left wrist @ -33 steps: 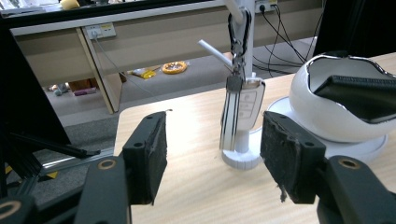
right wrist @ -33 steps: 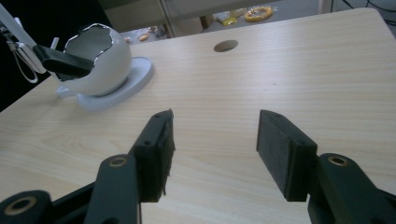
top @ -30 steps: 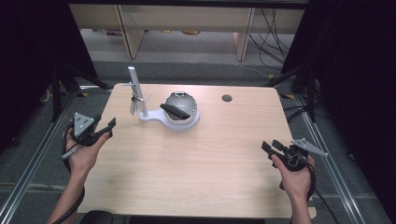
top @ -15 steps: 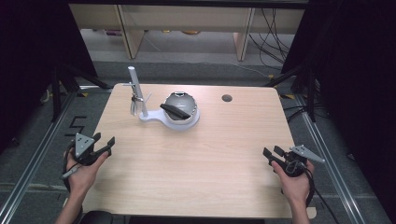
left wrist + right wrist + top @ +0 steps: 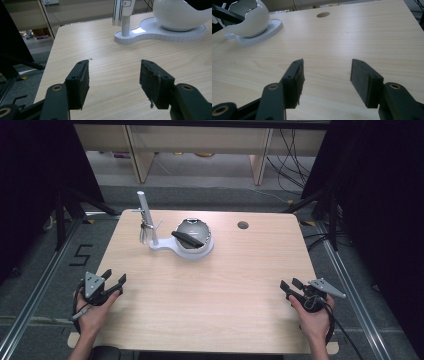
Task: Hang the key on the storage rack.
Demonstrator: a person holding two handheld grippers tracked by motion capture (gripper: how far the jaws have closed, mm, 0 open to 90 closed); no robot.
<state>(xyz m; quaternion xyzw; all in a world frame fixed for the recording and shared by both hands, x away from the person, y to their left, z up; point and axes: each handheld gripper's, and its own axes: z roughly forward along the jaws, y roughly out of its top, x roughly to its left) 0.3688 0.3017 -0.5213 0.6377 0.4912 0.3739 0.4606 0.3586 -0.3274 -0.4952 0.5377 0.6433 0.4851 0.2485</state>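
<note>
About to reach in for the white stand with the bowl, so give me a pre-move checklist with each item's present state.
1. Left gripper open, nothing between its jaws: ok.
2. Right gripper open, nothing between its jaws: ok.
3. Bare tabletop between both grippers and the white stand: ok.
4. White bowl seated on the stand's base: ok.
5. Dark utensil lies across the bowl's mouth and could shift if bumped; whether it is loose: cannot tell.
6. Upright post with small hanging pieces stands beside the bowl; what hangs there: cannot tell.
</note>
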